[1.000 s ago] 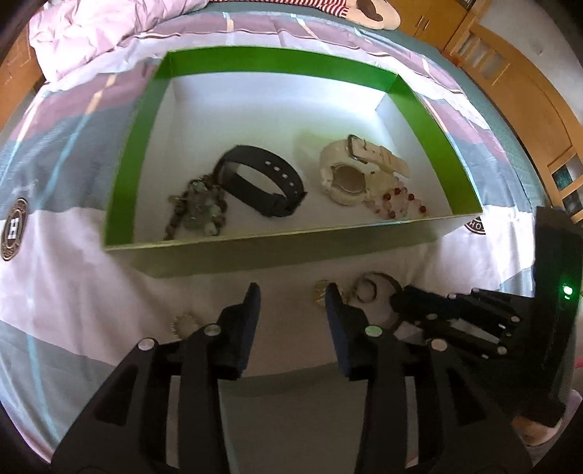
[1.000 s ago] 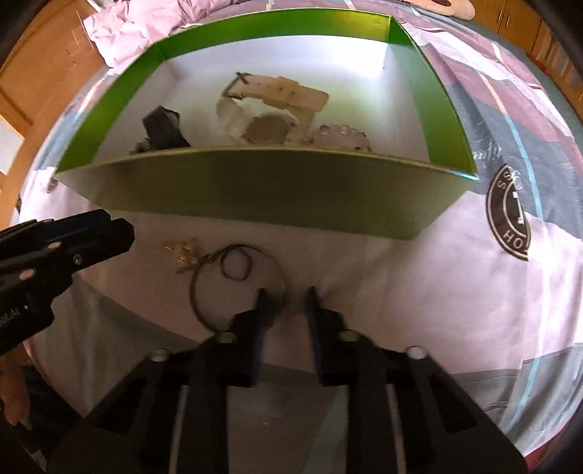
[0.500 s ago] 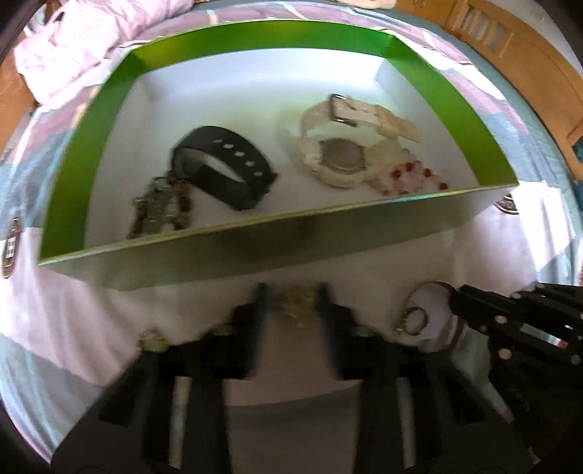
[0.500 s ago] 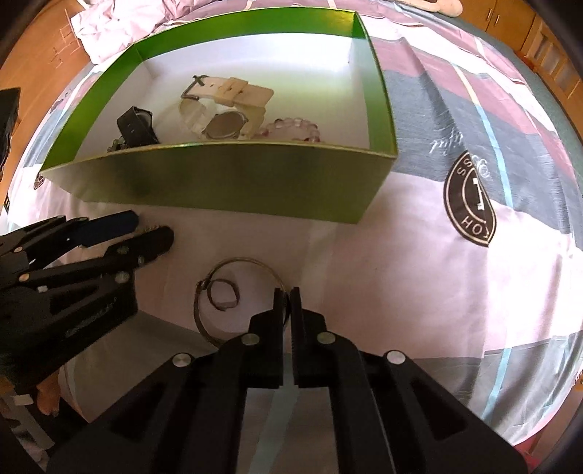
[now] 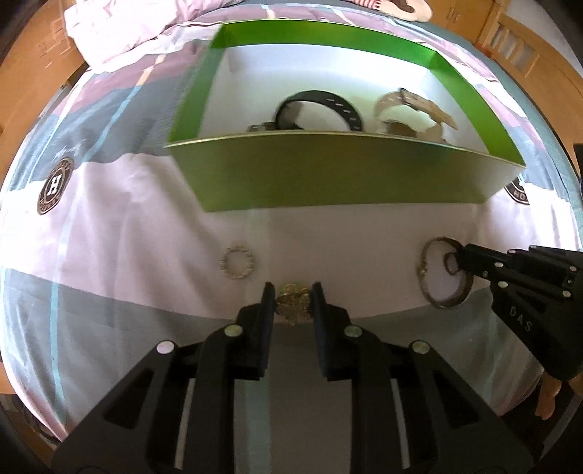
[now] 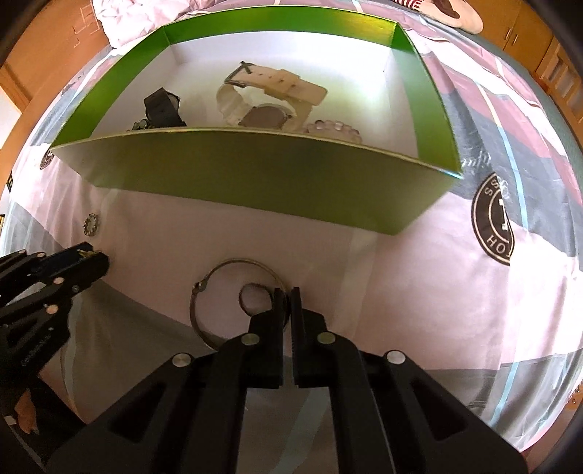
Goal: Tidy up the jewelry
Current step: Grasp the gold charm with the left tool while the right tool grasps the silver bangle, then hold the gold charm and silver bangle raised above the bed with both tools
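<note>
A green box [image 5: 346, 175] with a white floor lies on the bedspread. It holds a black watch [image 5: 320, 109], a cream watch [image 6: 269, 94] and a bead bracelet [image 6: 335, 128]. My left gripper [image 5: 293, 291] is shut on a gold brooch [image 5: 294, 302] just in front of the box. My right gripper [image 6: 286, 297] is shut on the rim of a thin metal hoop [image 6: 233, 291] that carries a small ring [image 6: 255, 299]. A small beaded ring [image 5: 237, 263] lies on the bedspread left of the brooch; it also shows in the right wrist view [image 6: 91, 222].
The bedspread [image 5: 109, 233] is pink, grey and white with round logo patches [image 6: 495, 218]. A crumpled pink quilt [image 5: 138, 25] lies behind the box. Wooden furniture [image 5: 521, 43] stands at the back right.
My left gripper has closed on the gold brooch. My right gripper stays shut at the hoop and has come closer to the box.
</note>
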{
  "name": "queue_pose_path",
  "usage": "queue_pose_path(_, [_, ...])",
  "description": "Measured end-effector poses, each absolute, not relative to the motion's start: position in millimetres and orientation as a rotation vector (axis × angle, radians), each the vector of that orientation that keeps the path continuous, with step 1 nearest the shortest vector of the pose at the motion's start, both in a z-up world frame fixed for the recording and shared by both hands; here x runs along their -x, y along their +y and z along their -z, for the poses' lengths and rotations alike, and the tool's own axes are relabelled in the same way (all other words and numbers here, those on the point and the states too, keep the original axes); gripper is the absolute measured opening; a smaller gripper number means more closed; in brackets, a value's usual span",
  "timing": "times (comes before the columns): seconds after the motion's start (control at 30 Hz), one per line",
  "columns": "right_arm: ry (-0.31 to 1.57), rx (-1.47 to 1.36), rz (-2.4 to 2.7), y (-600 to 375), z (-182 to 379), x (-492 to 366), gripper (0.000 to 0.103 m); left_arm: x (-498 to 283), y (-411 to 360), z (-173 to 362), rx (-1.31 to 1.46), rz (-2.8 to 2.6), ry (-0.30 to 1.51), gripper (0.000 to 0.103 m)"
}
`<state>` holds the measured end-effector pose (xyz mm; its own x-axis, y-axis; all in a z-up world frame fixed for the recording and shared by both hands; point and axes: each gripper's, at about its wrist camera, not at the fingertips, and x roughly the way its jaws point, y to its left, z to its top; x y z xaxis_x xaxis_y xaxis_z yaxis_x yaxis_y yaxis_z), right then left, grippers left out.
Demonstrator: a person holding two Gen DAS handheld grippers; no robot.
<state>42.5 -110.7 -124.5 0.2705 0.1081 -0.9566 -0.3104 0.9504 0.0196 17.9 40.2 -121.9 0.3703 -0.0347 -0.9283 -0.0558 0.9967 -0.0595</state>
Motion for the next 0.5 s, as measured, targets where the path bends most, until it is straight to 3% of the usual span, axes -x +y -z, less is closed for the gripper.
queue_pose_path(0.5, [1.268,0.198,-0.273,-106.4,127.8,-44.9,0.004,-10.3,39.0,121.5,0.070,-0.003,1.197,0.020])
